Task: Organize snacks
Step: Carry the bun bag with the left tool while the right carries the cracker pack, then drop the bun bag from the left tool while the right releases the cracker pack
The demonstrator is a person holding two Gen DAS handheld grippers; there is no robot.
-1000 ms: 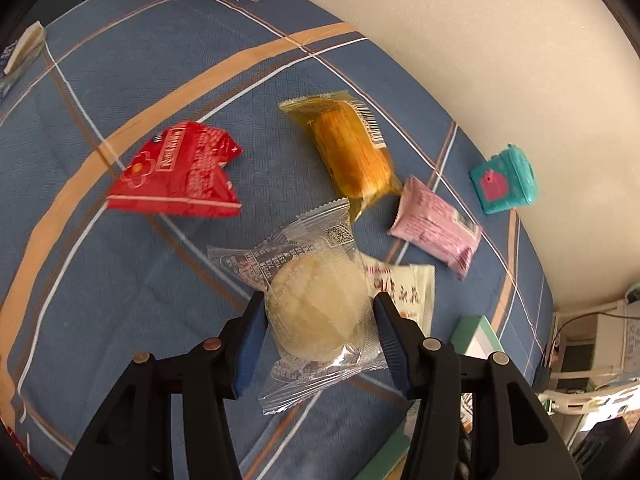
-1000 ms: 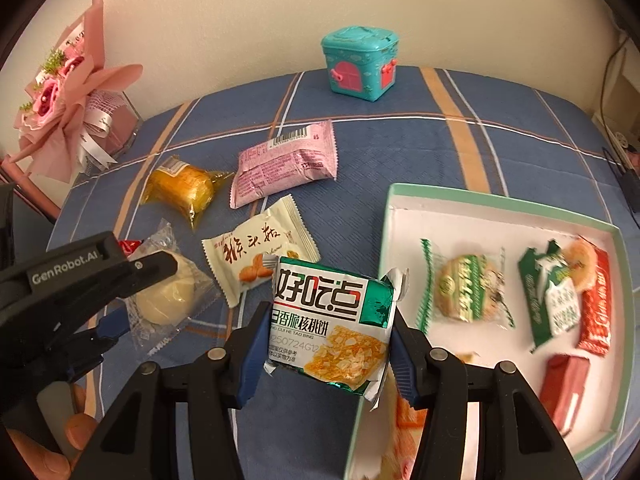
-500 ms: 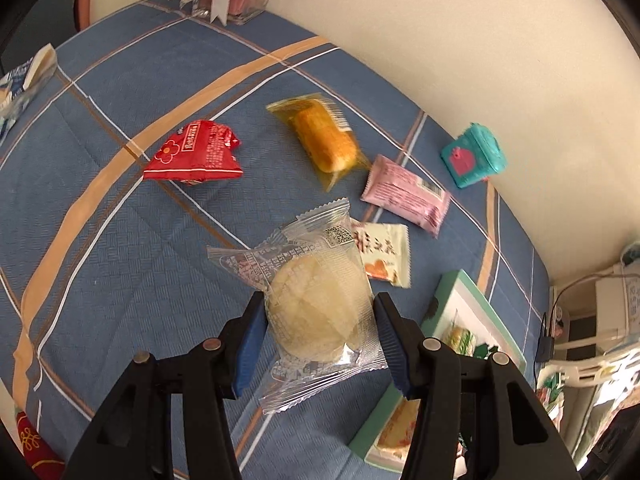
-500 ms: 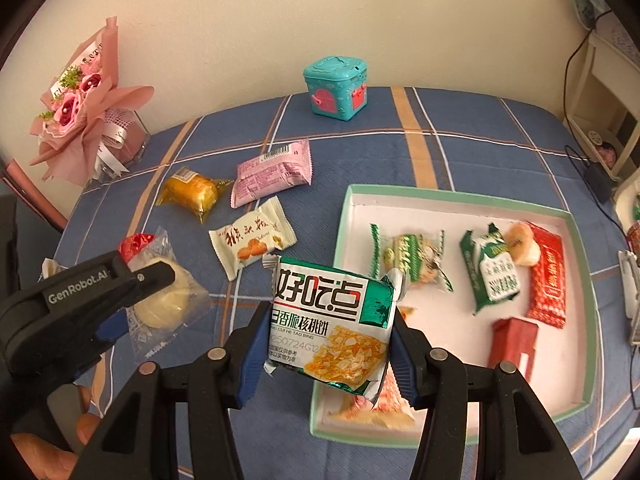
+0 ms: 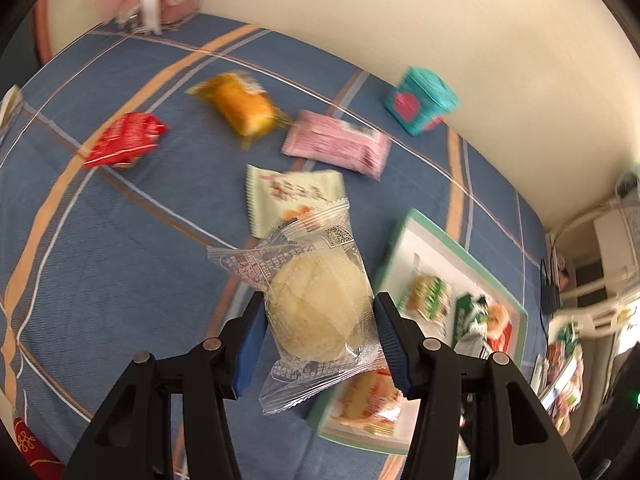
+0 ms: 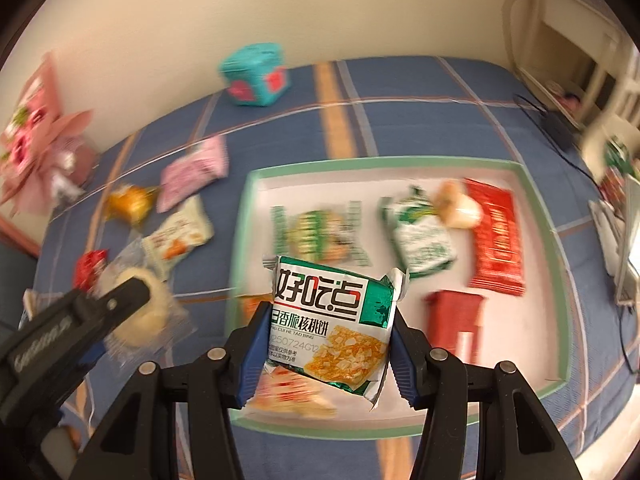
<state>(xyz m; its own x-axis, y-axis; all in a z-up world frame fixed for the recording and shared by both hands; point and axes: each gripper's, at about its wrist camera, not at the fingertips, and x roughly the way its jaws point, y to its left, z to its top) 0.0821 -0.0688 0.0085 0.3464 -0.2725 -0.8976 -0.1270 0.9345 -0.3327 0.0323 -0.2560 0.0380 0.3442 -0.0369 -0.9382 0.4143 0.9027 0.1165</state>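
Left gripper [image 5: 320, 336] clamps clear-wrapped soft pastry [image 5: 318, 316] beside tray [image 6: 536, 390], right gripper [image 6: 326, 346] clamps crisp walnut-cookie packet [image 6: 332, 322] over it; both light, crushable, gripped mid-body.

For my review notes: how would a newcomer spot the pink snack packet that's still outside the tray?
Start at the blue plaid tablecloth and find the teal toy chest by the wall. The pink packet lies flat on the cloth just in front of it, next to the orange cake pack. It is the only pale pink wrapper.
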